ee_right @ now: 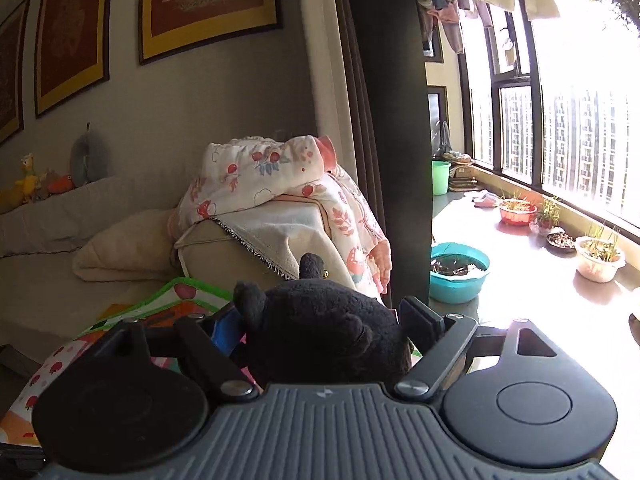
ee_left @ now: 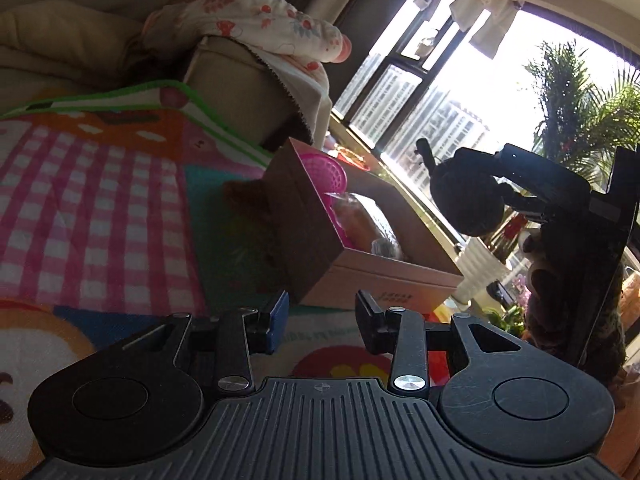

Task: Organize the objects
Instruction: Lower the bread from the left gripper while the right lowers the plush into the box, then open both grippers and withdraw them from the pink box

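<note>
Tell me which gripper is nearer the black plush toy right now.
Right. The right gripper has the black plush toy between its fingers. The left gripper is empty, down by the cardboard box, with the toy up off to its right.

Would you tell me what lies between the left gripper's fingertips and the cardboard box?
Only a bare strip of the colourful play mat, seen in the left wrist view. The left gripper is open and empty just short of the cardboard box.

Left gripper (ee_left: 322, 316): black linkage arms, silver pivot screws, ribbed grey base, round black discs; one blue pad, one black. Right gripper (ee_right: 324, 330): identical build.
</note>
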